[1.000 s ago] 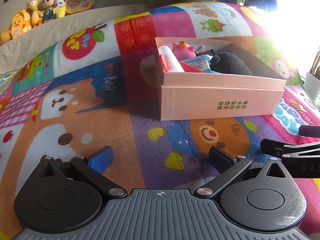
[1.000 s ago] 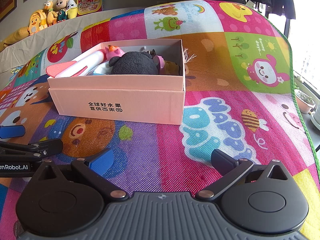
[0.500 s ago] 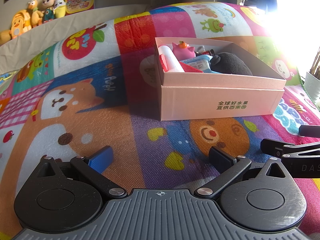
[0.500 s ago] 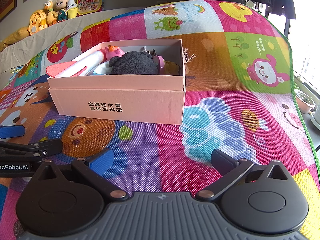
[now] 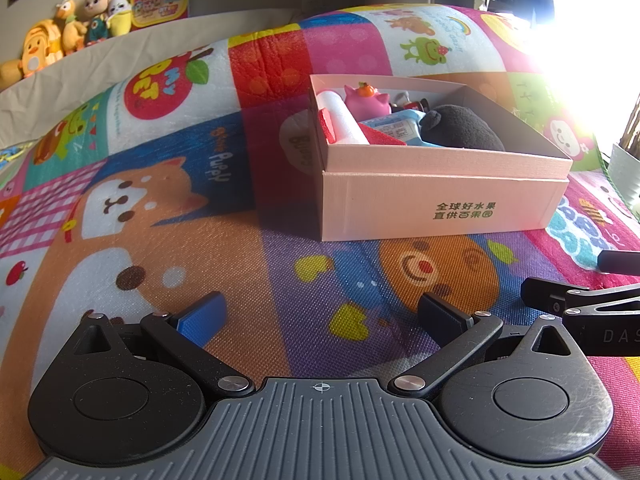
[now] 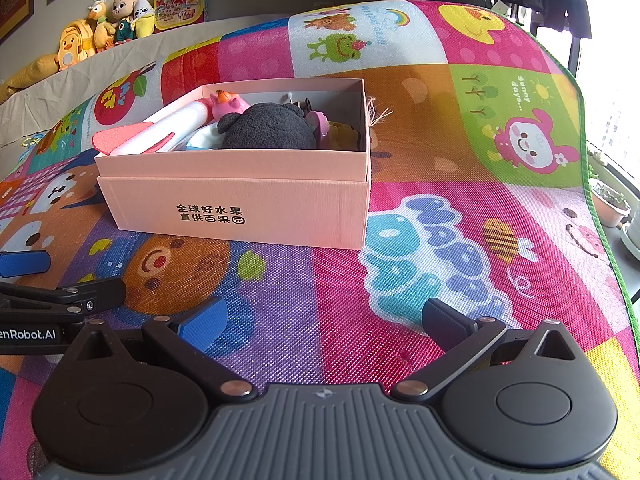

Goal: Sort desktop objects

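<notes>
A pink cardboard box [image 5: 440,208] [image 6: 240,204] stands on the colourful play mat. It holds a black plush toy [image 5: 460,130] [image 6: 268,128], a pink pig figure [image 5: 366,100] [image 6: 228,106], a white foam rocket with red fins [image 5: 340,124] [image 6: 160,132], a blue packet [image 5: 396,128] and other small items. My left gripper [image 5: 320,316] is open and empty, low over the mat in front of the box. My right gripper [image 6: 324,320] is open and empty, beside it to the right.
The play mat [image 6: 440,160] covers the surface, with its green edge [image 6: 592,184] falling away at the right. Stuffed toys [image 6: 104,28] and a picture book [image 6: 180,4] line the back ledge. Potted plants [image 6: 608,200] stand beyond the right edge.
</notes>
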The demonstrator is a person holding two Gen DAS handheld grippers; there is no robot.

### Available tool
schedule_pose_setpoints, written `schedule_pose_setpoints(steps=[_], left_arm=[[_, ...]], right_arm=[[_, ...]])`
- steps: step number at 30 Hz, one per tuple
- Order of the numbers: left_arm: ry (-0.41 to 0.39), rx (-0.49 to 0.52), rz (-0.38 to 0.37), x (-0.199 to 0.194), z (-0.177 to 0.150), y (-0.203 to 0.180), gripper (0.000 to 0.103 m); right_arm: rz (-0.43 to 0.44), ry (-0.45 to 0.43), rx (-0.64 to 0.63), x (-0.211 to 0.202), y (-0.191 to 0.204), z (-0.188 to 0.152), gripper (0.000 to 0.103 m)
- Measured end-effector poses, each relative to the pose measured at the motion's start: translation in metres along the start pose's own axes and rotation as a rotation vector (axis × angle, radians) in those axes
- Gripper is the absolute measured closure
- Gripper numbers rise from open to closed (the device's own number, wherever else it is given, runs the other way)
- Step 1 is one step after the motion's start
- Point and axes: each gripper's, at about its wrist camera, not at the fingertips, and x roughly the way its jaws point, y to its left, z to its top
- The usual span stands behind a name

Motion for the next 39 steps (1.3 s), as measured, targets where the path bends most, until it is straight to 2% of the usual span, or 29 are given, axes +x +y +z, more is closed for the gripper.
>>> schedule_pose_setpoints(steps=[18, 25, 39], left_arm=[[0.001, -0.003, -0.003, 0.0002, -0.0003, 0.0015, 0.0], [0.048, 0.0, -0.015, 0.0004, 0.0044, 0.0021, 0.0], [0.058, 0.01, -0.03, -0.0032, 0.0031, 0.0046, 0.0]], right_arm=[[0.0, 0.0, 0.0, -0.0002, 0.0, 0.0001, 0.0], [0.0, 0.0, 0.0, -0.0003, -0.0001, 0.0, 0.0], [0.0, 0.0, 0.0, -0.0002, -0.0001, 0.0, 0.0]])
